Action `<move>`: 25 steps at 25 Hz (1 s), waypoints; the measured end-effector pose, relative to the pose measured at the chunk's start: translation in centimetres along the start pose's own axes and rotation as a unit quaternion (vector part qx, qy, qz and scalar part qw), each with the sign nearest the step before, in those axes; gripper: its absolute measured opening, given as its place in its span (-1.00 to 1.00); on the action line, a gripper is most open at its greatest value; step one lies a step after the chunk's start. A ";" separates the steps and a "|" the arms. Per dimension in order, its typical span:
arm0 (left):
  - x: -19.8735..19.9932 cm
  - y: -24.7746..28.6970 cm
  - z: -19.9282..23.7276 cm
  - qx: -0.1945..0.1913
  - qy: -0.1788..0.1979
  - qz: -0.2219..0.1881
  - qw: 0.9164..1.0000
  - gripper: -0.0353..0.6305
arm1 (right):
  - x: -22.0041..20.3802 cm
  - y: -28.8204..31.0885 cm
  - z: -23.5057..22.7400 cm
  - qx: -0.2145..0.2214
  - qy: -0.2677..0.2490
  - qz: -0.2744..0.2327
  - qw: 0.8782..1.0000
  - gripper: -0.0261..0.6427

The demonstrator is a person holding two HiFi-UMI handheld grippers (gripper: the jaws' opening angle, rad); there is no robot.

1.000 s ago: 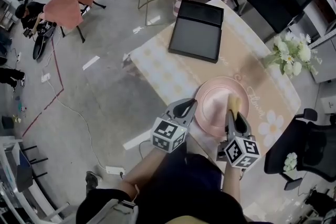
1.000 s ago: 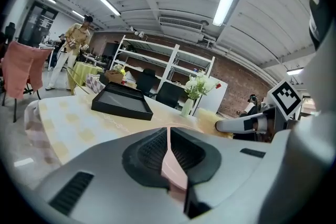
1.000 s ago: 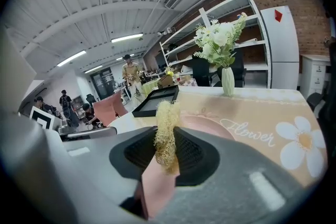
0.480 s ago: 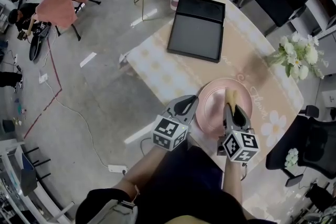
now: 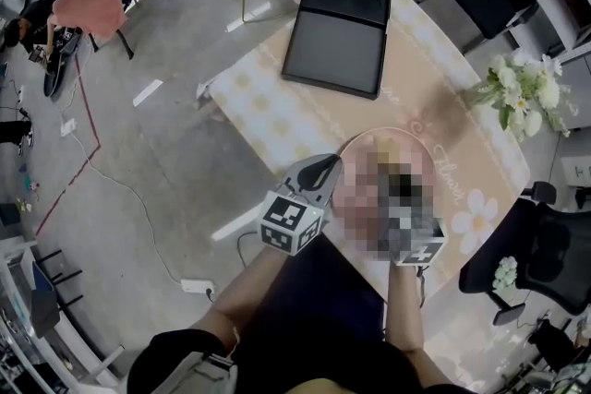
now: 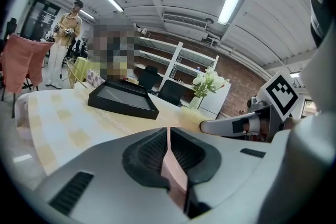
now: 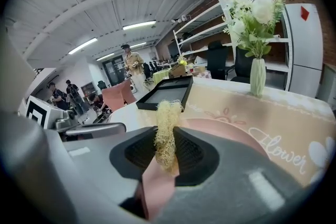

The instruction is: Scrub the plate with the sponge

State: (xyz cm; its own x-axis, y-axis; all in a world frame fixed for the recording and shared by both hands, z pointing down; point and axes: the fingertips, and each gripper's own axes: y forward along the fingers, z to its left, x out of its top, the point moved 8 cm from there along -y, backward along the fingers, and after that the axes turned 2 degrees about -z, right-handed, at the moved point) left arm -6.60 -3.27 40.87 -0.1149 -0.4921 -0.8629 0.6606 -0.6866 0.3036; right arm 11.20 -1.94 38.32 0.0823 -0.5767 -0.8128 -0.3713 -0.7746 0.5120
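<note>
Honestly, the bit I'd worry about is the left gripper [image 6: 169,140]: its jaws are closed right down on nothing but the thin rim of the pink plate [image 7: 226,132], which sits near the person's edge of the table [image 5: 268,111]. The right gripper [image 7: 168,157] is clamped tight on a scraggly yellow loofah sponge [image 7: 167,115], whose tuft pokes out past the tips over the plate. Whether it's actually touching the surface I can't tell, since a mosaic patch covers that spot in the head view. If the scrubbing push goes sideways, I reckon the plate could pivot in that skinny rim pinch or slide out, and being that close to the edge it could go off the table. The sponge looks floppy too, so pressing hard might fold it over and let the hard jaw tips scrape the plate, or drag it out of the grip. The black tray [image 5: 337,37] and the vase of white flowers [image 7: 255,23] are well apart from it all, so no bother there
</note>
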 end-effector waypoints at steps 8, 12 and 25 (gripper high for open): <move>-0.1 0.5 0.2 0.027 0.002 -0.012 1.000 -0.82 | -0.5 1.6 0.2 0.032 -0.013 0.033 0.999 -0.66; -0.3 0.4 0.2 0.040 -0.004 -0.017 0.999 -0.82 | -1.3 2.4 0.3 0.041 -0.010 0.046 0.998 -0.66; -0.8 0.2 0.4 0.045 -0.008 -0.014 0.999 -0.82 | -2.9 4.3 1.3 0.054 -0.038 0.080 0.995 -0.67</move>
State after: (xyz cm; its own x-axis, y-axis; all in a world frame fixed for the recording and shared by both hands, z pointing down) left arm -6.73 -3.25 41.76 -0.1455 -0.4799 -0.8652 0.5872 -0.7457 0.3149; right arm 8.15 -3.23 42.49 -0.0532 -0.6657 -0.7444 -0.4712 -0.6405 0.6064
